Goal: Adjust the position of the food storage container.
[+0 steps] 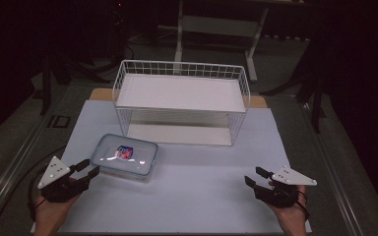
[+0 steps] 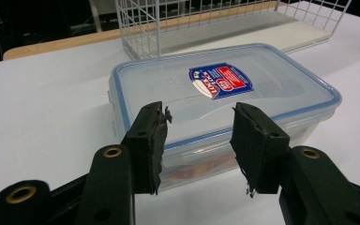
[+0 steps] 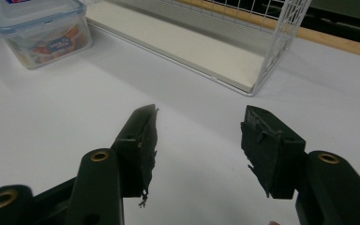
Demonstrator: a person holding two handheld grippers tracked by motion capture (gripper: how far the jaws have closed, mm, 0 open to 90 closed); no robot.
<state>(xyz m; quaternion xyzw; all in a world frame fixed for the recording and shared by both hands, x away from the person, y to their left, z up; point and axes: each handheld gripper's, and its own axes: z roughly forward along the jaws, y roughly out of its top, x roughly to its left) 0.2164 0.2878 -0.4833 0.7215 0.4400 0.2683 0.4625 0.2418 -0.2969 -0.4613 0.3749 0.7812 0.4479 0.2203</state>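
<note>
Clear plastic food box (image 1: 124, 156) with blue-rimmed snap lid (image 2: 225, 89), lid on. It sits on the white surface (image 1: 197, 191), left of centre, just in front of the wire shelf's left front corner, set at a slight angle. Red-white-blue label (image 2: 221, 82) on the lid top. In the right gripper view a printed wrapper or insert (image 3: 51, 46) shows through the box's side wall; what it is cannot be read. Contents otherwise unclear through the frosted lid.

Behind the box: white wire shelf rack (image 1: 182, 101), two tiers, flat white boards on the upper and lower levels, wire rail around the top. Both boards bare. A strip of tan board (image 1: 101, 93) shows at the surface's far edge, behind the rack.

Left hand-held gripper (image 1: 87, 168) at the near-left, jaws parted and pointing at the box's near-left end. In the left gripper view the jaw tips stand just in front of the box's short side, nothing between them; whether they touch it cannot be told.

Right hand-held gripper (image 1: 256, 176) at the near-right, well apart from the box, jaws spread wide over bare surface, holding nothing. The rack's right front corner lies ahead of it.

Surroundings dark; table legs (image 1: 179, 29) on the floor beyond.
</note>
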